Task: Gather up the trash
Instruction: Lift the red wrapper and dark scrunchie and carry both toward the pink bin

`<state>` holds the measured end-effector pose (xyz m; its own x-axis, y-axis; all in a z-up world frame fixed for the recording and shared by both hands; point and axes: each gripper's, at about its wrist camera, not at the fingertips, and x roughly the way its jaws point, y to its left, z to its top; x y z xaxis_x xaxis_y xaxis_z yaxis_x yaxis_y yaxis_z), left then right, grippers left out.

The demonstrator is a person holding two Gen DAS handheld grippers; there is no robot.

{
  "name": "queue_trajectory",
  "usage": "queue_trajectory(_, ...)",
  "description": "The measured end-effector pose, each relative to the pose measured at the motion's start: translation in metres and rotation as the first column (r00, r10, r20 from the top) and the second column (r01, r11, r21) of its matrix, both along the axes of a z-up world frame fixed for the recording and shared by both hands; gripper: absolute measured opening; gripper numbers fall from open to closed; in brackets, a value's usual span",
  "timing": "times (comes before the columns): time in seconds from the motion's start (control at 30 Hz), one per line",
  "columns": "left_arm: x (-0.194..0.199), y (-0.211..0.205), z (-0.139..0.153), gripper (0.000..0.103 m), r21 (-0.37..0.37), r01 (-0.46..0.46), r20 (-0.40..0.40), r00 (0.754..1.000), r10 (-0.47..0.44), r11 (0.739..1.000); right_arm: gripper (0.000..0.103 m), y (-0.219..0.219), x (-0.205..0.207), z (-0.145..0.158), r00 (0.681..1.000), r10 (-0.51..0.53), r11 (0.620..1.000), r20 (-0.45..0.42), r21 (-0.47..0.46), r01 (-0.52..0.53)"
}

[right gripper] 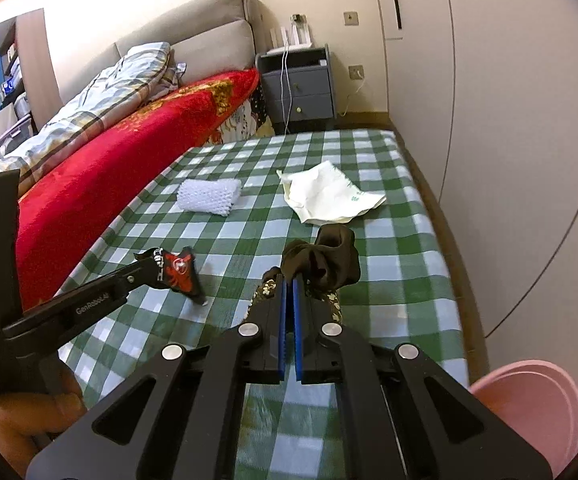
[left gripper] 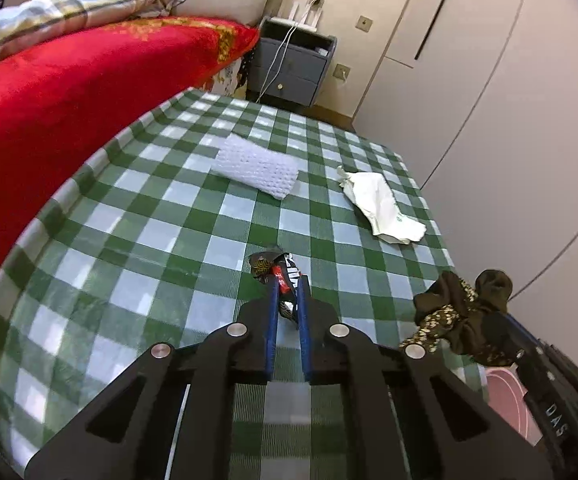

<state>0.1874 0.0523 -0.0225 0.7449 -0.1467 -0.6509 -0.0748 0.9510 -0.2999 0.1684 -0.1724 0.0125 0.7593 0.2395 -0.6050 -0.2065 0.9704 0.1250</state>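
Note:
My left gripper is shut on a black and red snack wrapper, held just above the green checked bed cover. In the right wrist view that wrapper hangs from the left gripper, which a hand holds. My right gripper is shut on a crumpled dark brown wrapper with a gold pattern; it is also seen at the right of the left wrist view as a dark wrapper. A white foam net and a crumpled white paper bag lie farther back on the cover.
A pink bin stands off the bed's near right corner. A red blanket and folded quilt run along the left. A grey nightstand with cables stands at the far end. White wardrobe doors close off the right side.

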Motion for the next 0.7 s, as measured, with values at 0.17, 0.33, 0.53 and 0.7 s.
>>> queue_trajectory(0.17,-0.025,-0.008,0.018,0.009,0.03,0.032,0.033,0.999,-0.033,0.999,0.003,-0.009,-0.028,0.024,0.999,-0.016,1.0,0.044,-0.011,0.017)
queue_trajectory(0.33,-0.052,-0.016,0.032,0.009,0.053,0.064,0.058,0.996,-0.067,0.997,0.003,-0.019,-0.057,0.044,0.996,-0.029,0.999,0.084,-0.017,0.031)
queue_trajectory(0.53,-0.086,-0.027,0.044,0.009,0.091,0.104,0.085,0.99,-0.112,0.99,0.003,-0.034,-0.091,0.061,0.992,-0.05,0.998,0.113,-0.016,0.053)
queue_trajectory(0.7,-0.108,-0.036,0.052,0.009,0.11,0.135,0.112,0.983,-0.147,0.985,0.003,-0.043,-0.114,0.074,0.988,-0.063,0.998,0.138,-0.017,0.066)
